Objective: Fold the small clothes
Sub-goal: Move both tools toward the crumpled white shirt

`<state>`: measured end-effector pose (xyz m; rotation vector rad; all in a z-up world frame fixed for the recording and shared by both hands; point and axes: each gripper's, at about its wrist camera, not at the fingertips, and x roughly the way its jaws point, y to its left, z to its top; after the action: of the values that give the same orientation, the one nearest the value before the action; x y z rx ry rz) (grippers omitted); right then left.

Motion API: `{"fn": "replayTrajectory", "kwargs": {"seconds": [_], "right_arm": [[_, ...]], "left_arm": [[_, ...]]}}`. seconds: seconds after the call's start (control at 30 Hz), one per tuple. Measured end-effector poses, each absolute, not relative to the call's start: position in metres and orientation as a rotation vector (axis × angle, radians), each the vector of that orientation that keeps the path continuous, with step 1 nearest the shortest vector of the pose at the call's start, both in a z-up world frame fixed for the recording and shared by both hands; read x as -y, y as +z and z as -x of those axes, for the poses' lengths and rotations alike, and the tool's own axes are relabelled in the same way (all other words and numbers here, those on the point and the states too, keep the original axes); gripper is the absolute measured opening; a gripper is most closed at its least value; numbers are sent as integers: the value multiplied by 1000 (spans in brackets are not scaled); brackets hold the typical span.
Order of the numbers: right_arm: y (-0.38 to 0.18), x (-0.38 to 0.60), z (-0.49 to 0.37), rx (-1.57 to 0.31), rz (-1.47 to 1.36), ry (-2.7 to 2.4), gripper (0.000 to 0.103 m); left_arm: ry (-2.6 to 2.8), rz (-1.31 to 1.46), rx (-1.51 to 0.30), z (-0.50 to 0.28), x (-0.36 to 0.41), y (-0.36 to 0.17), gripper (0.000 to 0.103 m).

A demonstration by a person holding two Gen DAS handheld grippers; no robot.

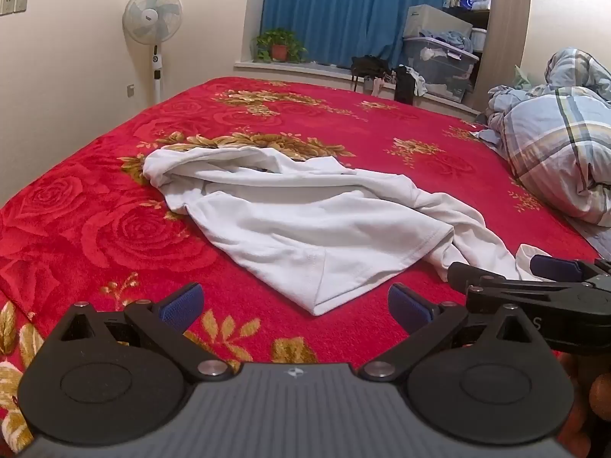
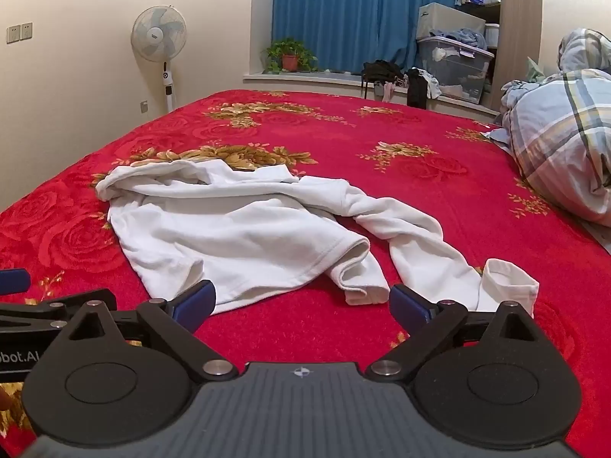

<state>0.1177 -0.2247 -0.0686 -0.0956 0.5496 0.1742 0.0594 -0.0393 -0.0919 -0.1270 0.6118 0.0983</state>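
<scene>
partly bunched, the white top (image 2: 236, 229) hides its own far sleeve.

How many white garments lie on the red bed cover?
1: a crumpled white long-sleeved top lies in the middle of the red floral blanket, just ahead of both open grippers. Folds may hide smaller pieces.

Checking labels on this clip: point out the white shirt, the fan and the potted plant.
White shirt (image 2: 244, 236): right wrist view, on its body panel.
Fan (image 2: 158, 33): right wrist view, on the blade guard.
Potted plant (image 1: 280, 52): left wrist view, on the pot.
</scene>
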Motion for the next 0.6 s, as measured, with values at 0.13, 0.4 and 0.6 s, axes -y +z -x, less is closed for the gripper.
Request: {"fn": "replayTrajectory", "kwargs": {"seconds": [0.13, 0.4, 0.6], "right_arm": [[-69, 223, -116, -542, 81, 178, 97], [-68, 223, -118, -567, 86, 177, 97], [-60, 237, -121, -503, 64, 103, 97]], "left_arm": [[99, 126, -612, -59, 39, -92, 102], [98, 125, -612, -59, 39, -92, 102], [96, 97, -591, -57, 35, -94, 76]]}}
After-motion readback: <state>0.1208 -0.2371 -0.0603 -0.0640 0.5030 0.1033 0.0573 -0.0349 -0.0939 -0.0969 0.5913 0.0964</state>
